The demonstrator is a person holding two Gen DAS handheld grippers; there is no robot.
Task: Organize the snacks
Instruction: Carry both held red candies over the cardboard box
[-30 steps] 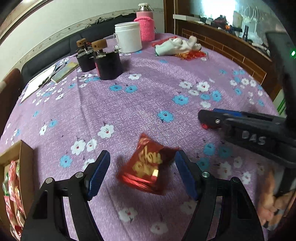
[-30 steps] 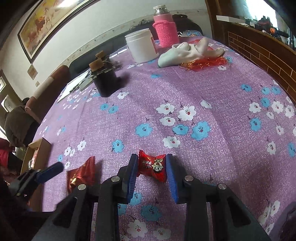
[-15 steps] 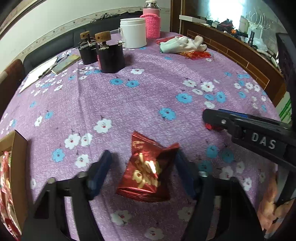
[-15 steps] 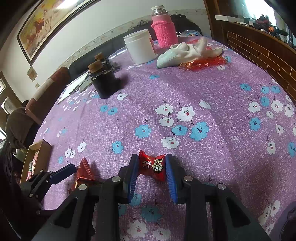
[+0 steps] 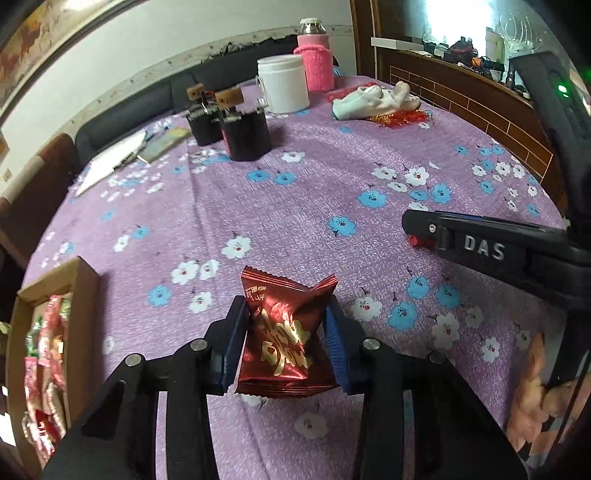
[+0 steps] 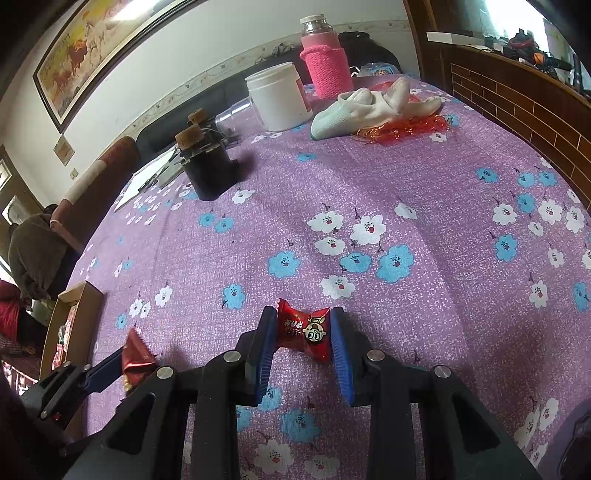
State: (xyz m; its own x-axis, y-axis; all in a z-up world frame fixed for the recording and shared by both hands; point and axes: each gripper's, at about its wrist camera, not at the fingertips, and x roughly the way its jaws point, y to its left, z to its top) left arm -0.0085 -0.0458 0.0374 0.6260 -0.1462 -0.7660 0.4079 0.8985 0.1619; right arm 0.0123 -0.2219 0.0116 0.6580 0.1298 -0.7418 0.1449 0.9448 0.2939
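Left wrist view: my left gripper (image 5: 286, 334) has just closed, pinching a dark-red gold-lettered snack packet (image 5: 284, 336) above the floral tablecloth (image 5: 295, 192) | my right gripper (image 6: 303, 336) pinches a small red candy (image 6: 306, 330) | cardboard snack box (image 5: 79, 295) left | black jars (image 5: 245, 133) far, nothing blocking.

Lit bright from window (image 5: 454, 22) at upper right, blown out | soft shadows falling leftward from black jars (image 5: 243, 133) | strong fisheye bending, dark corners | sharp centre, slight edge softness left of jars
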